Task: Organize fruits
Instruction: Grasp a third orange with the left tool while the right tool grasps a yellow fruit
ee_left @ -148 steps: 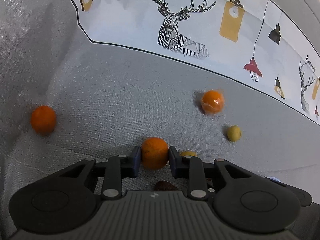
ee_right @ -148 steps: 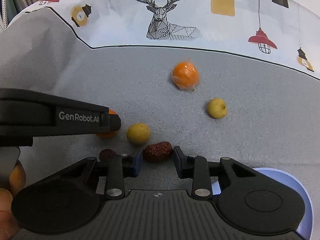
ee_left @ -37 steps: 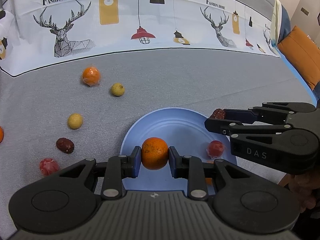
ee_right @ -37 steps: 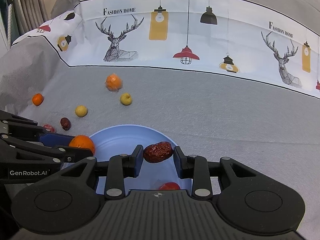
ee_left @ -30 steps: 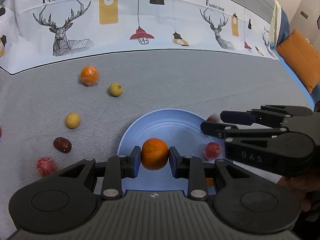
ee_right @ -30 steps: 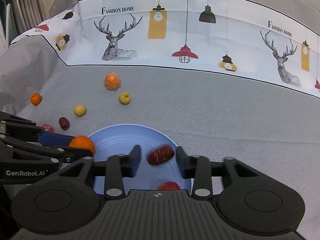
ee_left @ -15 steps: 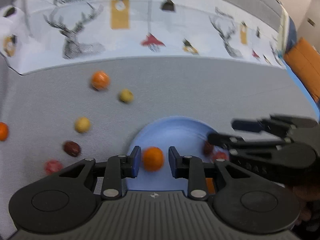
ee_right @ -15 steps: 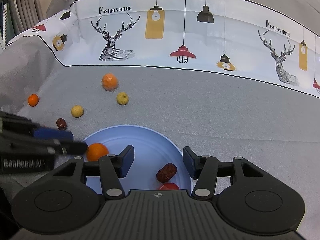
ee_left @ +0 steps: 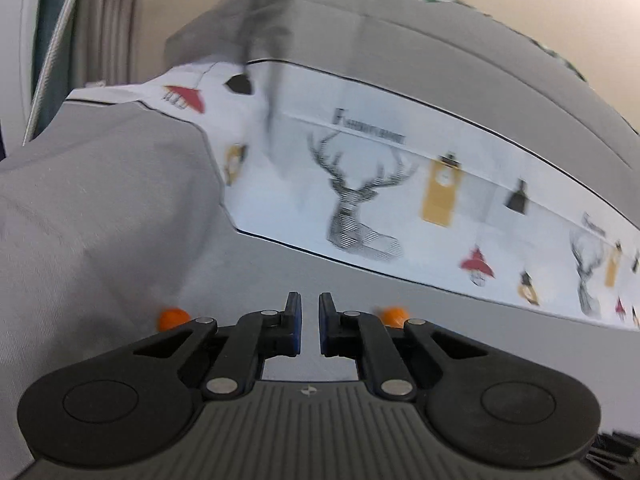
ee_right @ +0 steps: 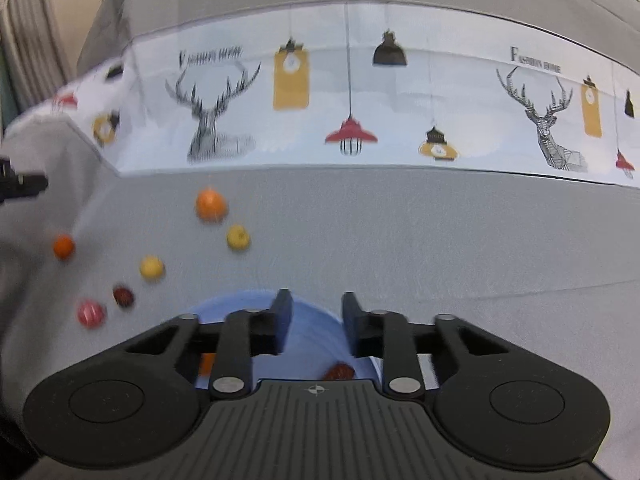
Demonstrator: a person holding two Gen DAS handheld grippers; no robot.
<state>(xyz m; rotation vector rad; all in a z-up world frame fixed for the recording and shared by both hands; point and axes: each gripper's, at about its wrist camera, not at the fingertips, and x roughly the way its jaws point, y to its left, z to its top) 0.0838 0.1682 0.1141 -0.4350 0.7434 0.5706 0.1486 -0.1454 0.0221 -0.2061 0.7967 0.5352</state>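
The blue plate lies under my right gripper, which is open and empty above it. A red date and an orange lie on the plate, partly hidden by the fingers. On the grey cloth to the left lie a wrapped orange, two yellow fruits, a small orange, a dark date and a red fruit. My left gripper is nearly shut and empty, raised and pointing at the sofa back, with two oranges beyond it.
A white band printed with deer and lamps runs across the grey sofa back. A curtain and wall stand at the far left. The left gripper's tip shows at the left edge of the right wrist view.
The left gripper let the orange go onto the plate, closed and swung up and left. The right gripper dropped the date onto the plate and stays open, drawing back slightly.
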